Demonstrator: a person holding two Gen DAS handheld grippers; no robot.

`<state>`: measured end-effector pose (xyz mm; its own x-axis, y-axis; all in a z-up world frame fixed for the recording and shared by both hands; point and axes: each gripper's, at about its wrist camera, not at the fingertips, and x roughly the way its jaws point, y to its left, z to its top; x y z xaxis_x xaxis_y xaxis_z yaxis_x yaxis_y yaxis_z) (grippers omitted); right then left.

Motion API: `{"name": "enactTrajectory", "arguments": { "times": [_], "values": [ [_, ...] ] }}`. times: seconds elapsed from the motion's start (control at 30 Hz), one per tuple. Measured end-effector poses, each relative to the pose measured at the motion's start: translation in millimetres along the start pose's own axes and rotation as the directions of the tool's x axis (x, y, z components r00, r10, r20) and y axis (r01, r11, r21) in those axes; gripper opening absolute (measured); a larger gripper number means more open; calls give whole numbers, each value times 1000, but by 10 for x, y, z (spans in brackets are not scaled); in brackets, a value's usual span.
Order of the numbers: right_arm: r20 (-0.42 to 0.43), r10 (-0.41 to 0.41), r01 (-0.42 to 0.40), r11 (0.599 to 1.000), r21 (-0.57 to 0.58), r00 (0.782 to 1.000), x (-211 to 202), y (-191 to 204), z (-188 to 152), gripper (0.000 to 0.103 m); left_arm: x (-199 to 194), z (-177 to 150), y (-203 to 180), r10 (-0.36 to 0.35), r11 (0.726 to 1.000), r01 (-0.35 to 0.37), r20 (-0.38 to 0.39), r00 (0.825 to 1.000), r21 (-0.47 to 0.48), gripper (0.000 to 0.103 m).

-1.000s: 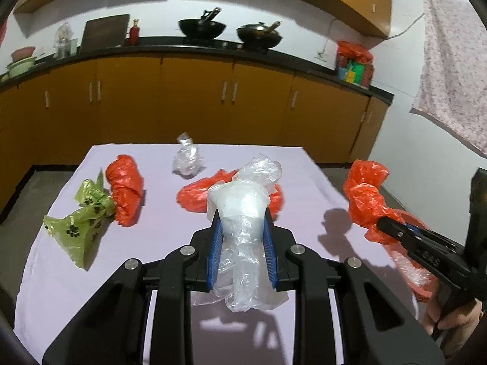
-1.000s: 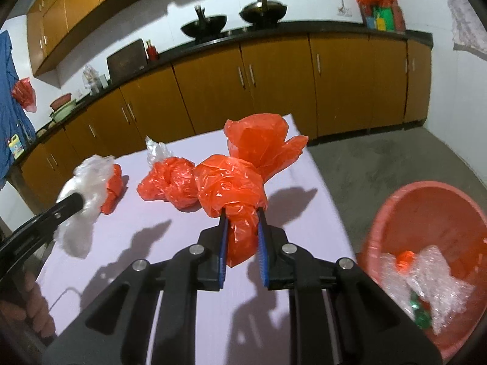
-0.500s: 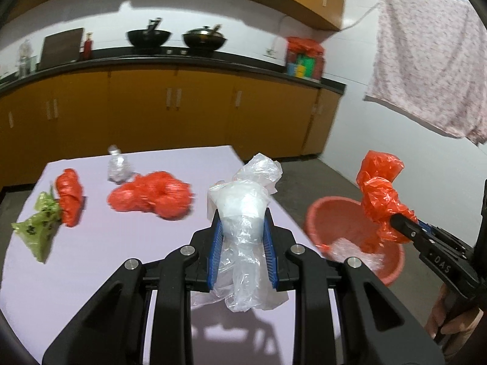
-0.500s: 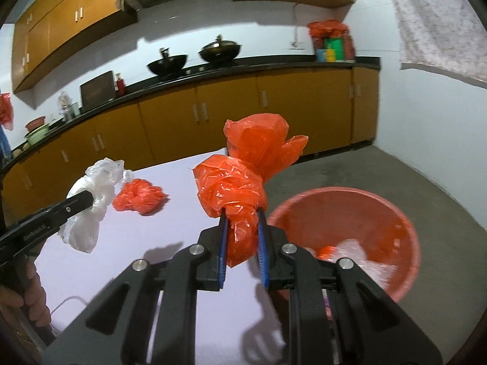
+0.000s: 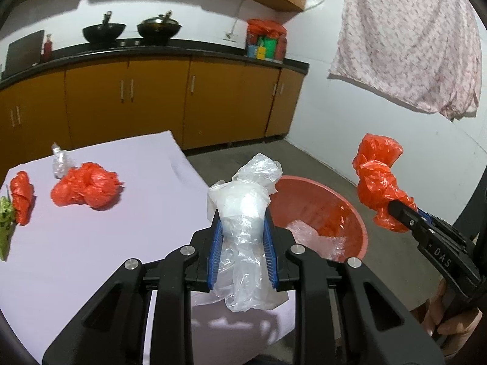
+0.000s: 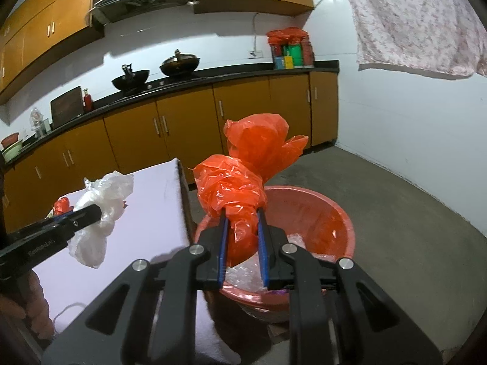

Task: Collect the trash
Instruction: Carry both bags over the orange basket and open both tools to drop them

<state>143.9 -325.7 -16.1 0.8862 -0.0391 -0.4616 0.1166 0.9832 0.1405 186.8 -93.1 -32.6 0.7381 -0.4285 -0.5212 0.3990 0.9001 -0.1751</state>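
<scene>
A clear plastic bag (image 5: 243,231) is pinched between the blue pads of the left hand-held gripper (image 5: 243,228), held up over the edge of the white surface (image 5: 106,243). An orange plastic bag (image 6: 240,188) is squeezed tight in the right hand-held gripper (image 6: 242,231), w/ its top bunched up above the pads. Just past both, a red tub (image 6: 344,222) is seen on the floor (image 6: 395,213), beside the surface. Clear crinkly trash (image 5: 304,234) & an orange bit are already lying in the tub. The orange plastic bag is held over the tub in the right wrist view.

Farther back on the surface, a crumpled orange bag (image 5: 85,188) is lying, w/ a small clear wad (image 5: 59,162) touching its far side. At the left edge, another orange bag (image 5: 21,196) is seen next to a green bag (image 5: 6,219).

Far off, brown cabinets (image 5: 152,103) are lined along the wall, & two black woks (image 5: 131,32) are set on the dark counter. A flowery cloth (image 5: 408,39) is hung on the right wall.
</scene>
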Motion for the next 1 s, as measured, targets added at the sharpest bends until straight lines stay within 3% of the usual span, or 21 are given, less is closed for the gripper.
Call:
{"name": "enactTrajectory", "arguments": {
  "times": [0.47,1.0],
  "values": [
    [-19,-37,38,998,42,999,75,-258,-107,18,270,-31,-277,-47,998,49,-50,998,39,26],
    [-69,-78,82,995,58,995,441,-395,-130,18,789,4,-523,-90,992,97,-91,992,82,26]
  ]
}}
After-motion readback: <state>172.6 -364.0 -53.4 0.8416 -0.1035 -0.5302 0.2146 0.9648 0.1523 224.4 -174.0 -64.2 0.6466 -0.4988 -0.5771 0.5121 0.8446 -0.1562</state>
